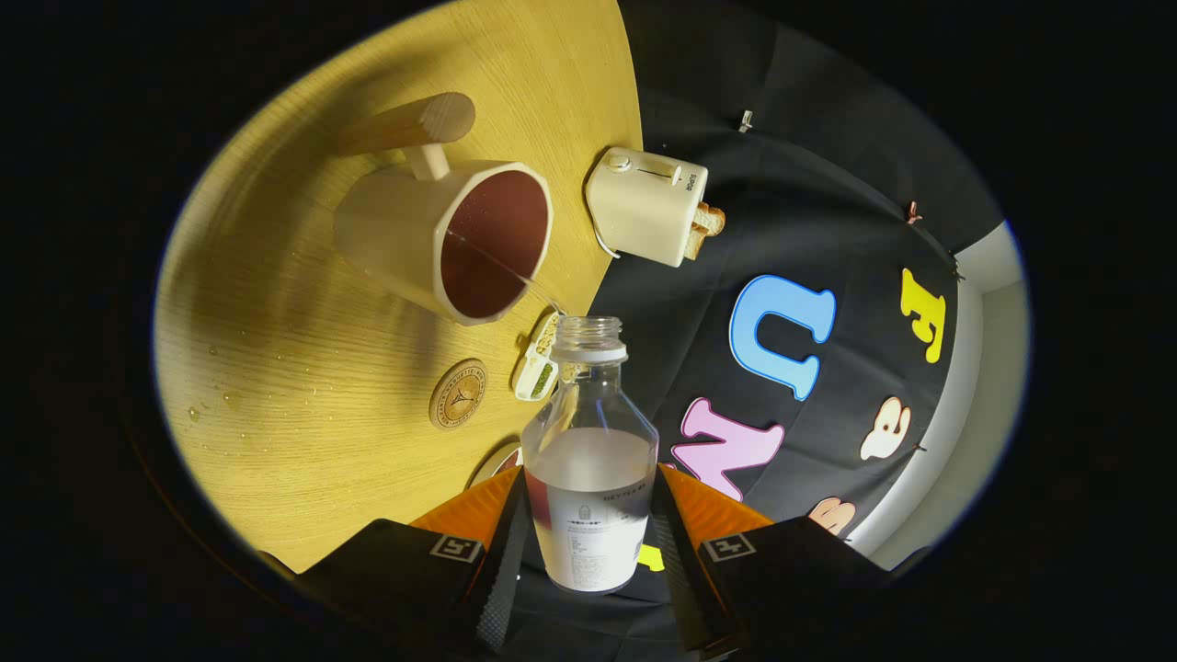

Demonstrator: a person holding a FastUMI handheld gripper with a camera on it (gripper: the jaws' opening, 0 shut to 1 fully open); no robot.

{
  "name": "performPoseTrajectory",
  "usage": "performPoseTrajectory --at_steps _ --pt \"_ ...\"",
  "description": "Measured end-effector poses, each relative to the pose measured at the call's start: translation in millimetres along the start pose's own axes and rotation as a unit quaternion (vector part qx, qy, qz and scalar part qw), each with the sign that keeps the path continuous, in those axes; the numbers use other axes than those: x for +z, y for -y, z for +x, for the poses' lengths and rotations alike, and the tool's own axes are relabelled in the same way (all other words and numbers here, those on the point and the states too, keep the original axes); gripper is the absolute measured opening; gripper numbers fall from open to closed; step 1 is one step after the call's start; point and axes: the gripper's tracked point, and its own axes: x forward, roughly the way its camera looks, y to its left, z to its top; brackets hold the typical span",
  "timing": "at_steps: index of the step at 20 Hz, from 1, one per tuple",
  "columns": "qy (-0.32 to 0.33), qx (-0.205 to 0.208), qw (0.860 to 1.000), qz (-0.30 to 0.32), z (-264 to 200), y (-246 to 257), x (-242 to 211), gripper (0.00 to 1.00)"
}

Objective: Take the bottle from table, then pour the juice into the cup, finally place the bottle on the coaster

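Observation:
My gripper [588,538] is shut on a clear uncapped bottle [590,460], one finger pressing on each side of its labelled lower body. The bottle is tipped hard, with pale liquid filling its lower half. A thin stream runs from the bottle's mouth [588,333] into the cream cup [441,234] just beyond it. The cup has a dark red inside and a wooden handle [409,124]. A round wooden coaster [457,393] lies on the wooden table [276,414] between the cup and my fingers, to the left of the bottle.
A cream toaster [648,204] with bread in its slot stands at the table's edge beyond the bottle. A small divided dish [538,359] with grains lies beside the coaster. Water drops dot the tabletop left of the coaster.

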Motion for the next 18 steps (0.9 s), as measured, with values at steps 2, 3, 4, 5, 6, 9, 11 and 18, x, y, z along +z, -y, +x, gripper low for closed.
performPoseTrajectory --at_steps 2,3,4,5,6,9,11,18 --pt "0.0 0.0 1.0 -0.001 0.1 -1.4 -1.6 0.71" --pt "0.0 0.0 1.0 -0.002 0.2 -1.4 -1.4 0.71" --pt "0.001 -0.001 1.0 -0.004 0.7 -1.4 -0.7 0.71" --pt "0.002 -0.002 1.0 -0.006 2.0 -1.3 -0.6 0.71" --pt "0.003 -0.002 1.0 -0.008 2.7 -0.8 -0.9 0.71" --pt "0.004 -0.003 1.0 -0.01 3.7 -1.7 -0.4 0.71" --pt "0.004 -0.002 1.0 -0.009 5.1 -2.2 -0.4 0.71" --pt "0.006 -0.003 1.0 -0.016 7.7 -3.3 1.9 0.71"
